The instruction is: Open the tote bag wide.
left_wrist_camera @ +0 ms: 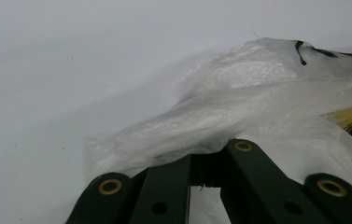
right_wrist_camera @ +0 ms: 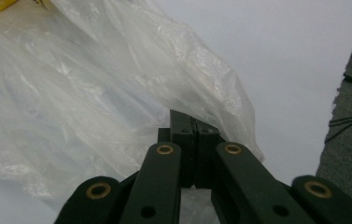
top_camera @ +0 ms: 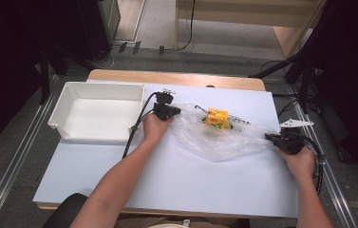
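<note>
The white bin (top_camera: 98, 113) sits at the far left of the table (top_camera: 167, 175) with nothing visible inside it. The clear plastic bag (top_camera: 217, 137) lies spread across the middle, between my two hands, and a yellow box (top_camera: 216, 117) shows through its film near the far side. My left gripper (top_camera: 167, 112) has its jaws pressed together on the bag's left edge — in the left gripper view the film (left_wrist_camera: 220, 116) bunches up right over the closed tips. My right gripper (top_camera: 281, 140) is clamped on the bag's right end, near the table's right edge — there the jaws meet flat, with plastic (right_wrist_camera: 117, 93) draped over and around them.
</note>
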